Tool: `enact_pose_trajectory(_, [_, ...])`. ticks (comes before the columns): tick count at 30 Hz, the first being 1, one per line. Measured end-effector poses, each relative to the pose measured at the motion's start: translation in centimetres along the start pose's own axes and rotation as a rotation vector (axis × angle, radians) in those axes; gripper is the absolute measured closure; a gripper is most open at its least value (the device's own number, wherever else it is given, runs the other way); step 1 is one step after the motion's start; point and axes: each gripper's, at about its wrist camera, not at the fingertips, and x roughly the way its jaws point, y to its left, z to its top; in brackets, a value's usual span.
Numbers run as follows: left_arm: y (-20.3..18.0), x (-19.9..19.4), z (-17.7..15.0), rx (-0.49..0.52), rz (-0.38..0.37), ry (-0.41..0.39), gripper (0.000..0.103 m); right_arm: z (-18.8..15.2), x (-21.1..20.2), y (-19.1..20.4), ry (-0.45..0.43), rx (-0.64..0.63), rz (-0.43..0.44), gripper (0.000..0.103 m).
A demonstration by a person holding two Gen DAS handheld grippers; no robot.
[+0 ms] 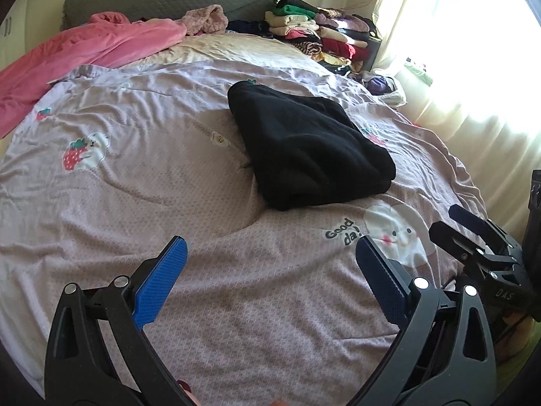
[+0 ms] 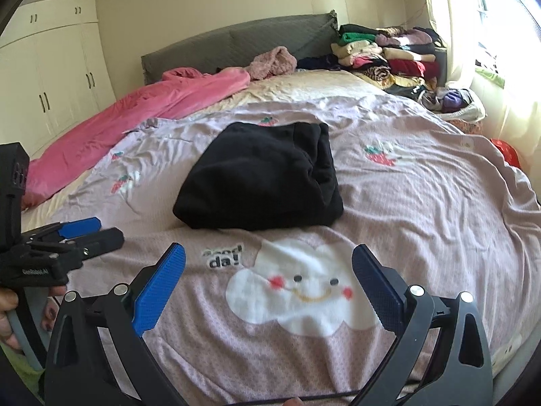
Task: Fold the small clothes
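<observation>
From the left wrist, the left gripper [image 1: 270, 282] spreads its ribbed blue fingers [image 1: 159, 286] wide over a wrinkled lilac waffle-knit bed cover [image 1: 135, 182]. A folded black fleece garment [image 1: 304, 149], soft and wedge-shaped, lies mid-bed ahead.

From the right wrist, the right gripper [image 2: 268, 287] is equally wide and holds nothing, above a white cloud print [image 2: 301, 291]; the black bundle [image 2: 260, 179] sits just beyond.

daylight from window [image 1: 473, 50] | glare blown out right | fisheye-warped edges
</observation>
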Motion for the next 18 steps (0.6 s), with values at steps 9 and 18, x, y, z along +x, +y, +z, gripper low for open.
enact_pose_trajectory(9, [0.53,0.33,-0.23,-0.008,-0.001,0.023,0.01,-0.13,0.17,0.05,0.012,0.003,-0.025,0.005])
enact_pose_trajectory(18, [0.69,0.5,-0.17,-0.004,0.034,0.034,0.01,-0.3,0.62,0.31,0.026,-0.004,-0.028,0.005])
